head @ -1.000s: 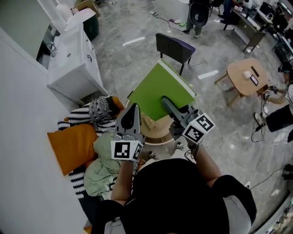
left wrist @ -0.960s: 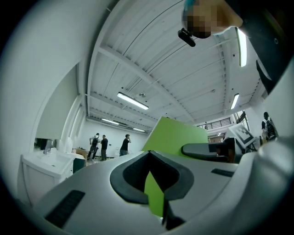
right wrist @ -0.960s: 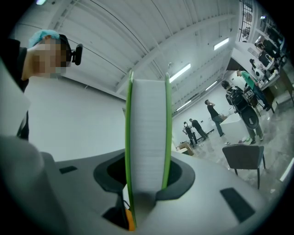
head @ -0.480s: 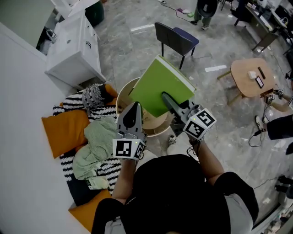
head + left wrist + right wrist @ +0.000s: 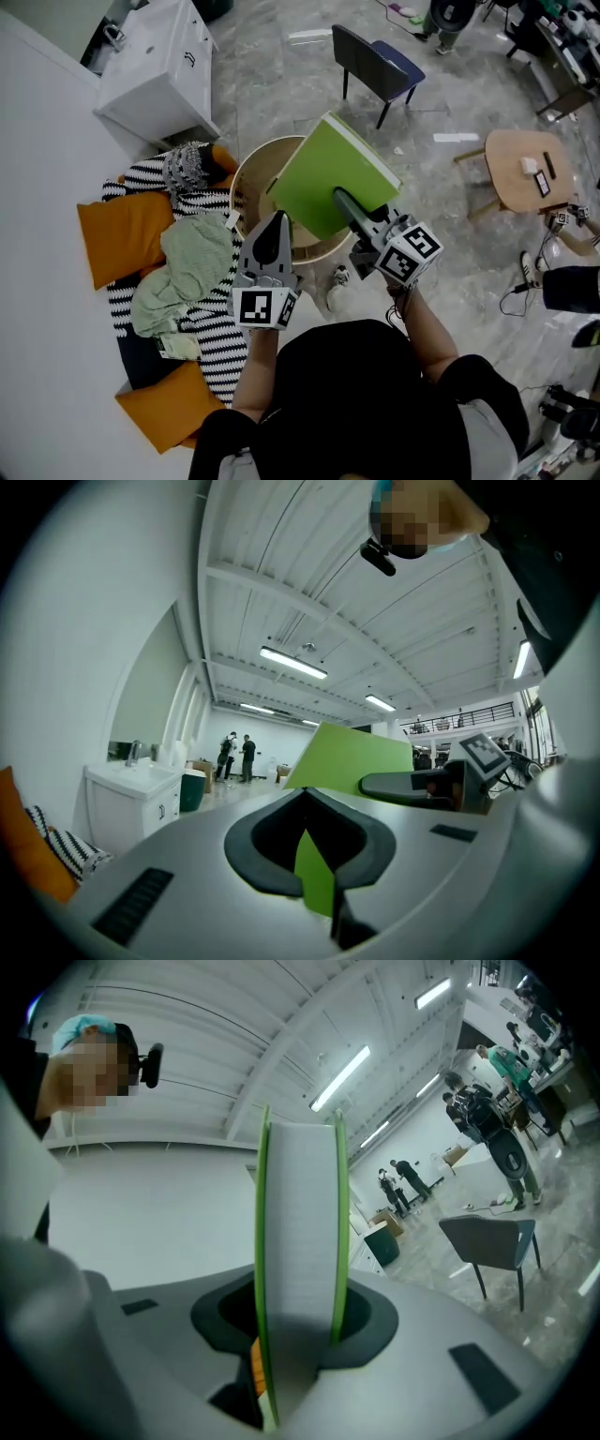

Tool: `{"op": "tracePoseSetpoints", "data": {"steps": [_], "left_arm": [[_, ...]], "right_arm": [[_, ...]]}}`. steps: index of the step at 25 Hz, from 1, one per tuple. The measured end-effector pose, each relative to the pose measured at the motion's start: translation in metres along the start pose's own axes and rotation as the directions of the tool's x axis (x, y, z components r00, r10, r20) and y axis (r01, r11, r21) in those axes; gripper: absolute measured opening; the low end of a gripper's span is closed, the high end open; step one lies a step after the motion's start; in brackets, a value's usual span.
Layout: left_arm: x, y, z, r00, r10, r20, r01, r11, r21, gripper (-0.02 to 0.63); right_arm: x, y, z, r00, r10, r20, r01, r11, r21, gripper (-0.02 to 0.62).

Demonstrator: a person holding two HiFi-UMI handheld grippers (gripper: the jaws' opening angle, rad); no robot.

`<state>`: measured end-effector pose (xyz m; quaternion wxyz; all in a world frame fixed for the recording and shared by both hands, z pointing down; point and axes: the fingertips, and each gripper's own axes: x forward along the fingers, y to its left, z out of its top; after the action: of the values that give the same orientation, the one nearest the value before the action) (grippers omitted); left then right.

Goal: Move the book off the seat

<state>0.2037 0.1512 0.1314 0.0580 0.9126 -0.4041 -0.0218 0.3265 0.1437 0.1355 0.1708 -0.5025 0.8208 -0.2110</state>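
Observation:
The green book (image 5: 333,183) hangs tilted in the air over the right side of a round wooden seat (image 5: 246,187). My right gripper (image 5: 343,200) is shut on its lower edge. In the right gripper view the white page block (image 5: 298,1241) stands upright between the jaws of the right gripper (image 5: 298,1335). My left gripper (image 5: 275,217) sits just left of the book's lower corner with its fingers drawn to a point. In the left gripper view a thin green sliver shows in the slit of the left gripper (image 5: 314,878), and the book (image 5: 361,757) rises beyond it.
A dark chair (image 5: 375,64) stands past the seat and a round wooden table (image 5: 520,173) is at the right. At the left are a white cabinet (image 5: 155,70) and a striped blanket (image 5: 131,300) with orange cushions (image 5: 120,234) and a pale green cloth (image 5: 192,262).
Both grippers and the book have moved together and sunk a little. The round seat, mostly hidden by the book before, now shows at its left. The right gripper's hold is unchanged.

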Motion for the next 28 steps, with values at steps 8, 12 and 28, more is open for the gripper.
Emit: {"op": "tracePoseSetpoints", "data": {"steps": [8, 12, 28], "left_arm": [[0.007, 0.018, -0.028, 0.999, 0.033, -0.037, -0.034, 0.999, -0.033, 0.009], [0.012, 0.029, -0.044, 0.998, 0.016, -0.053, -0.018, 0.999, -0.039, 0.009], [0.023, 0.070, -0.153, 0.987, -0.047, -0.151, 0.024, 0.988, -0.149, 0.009]], "right_arm": [[0.003, -0.020, -0.039, 0.996, -0.035, -0.078, 0.039, 0.998, 0.045, 0.137], [0.006, -0.026, -0.060, 0.991, -0.069, -0.115, 0.076, 0.995, 0.056, 0.137], [0.009, -0.103, -0.229, 0.905, -0.214, -0.368, 0.276, 0.953, 0.124, 0.137]]}}
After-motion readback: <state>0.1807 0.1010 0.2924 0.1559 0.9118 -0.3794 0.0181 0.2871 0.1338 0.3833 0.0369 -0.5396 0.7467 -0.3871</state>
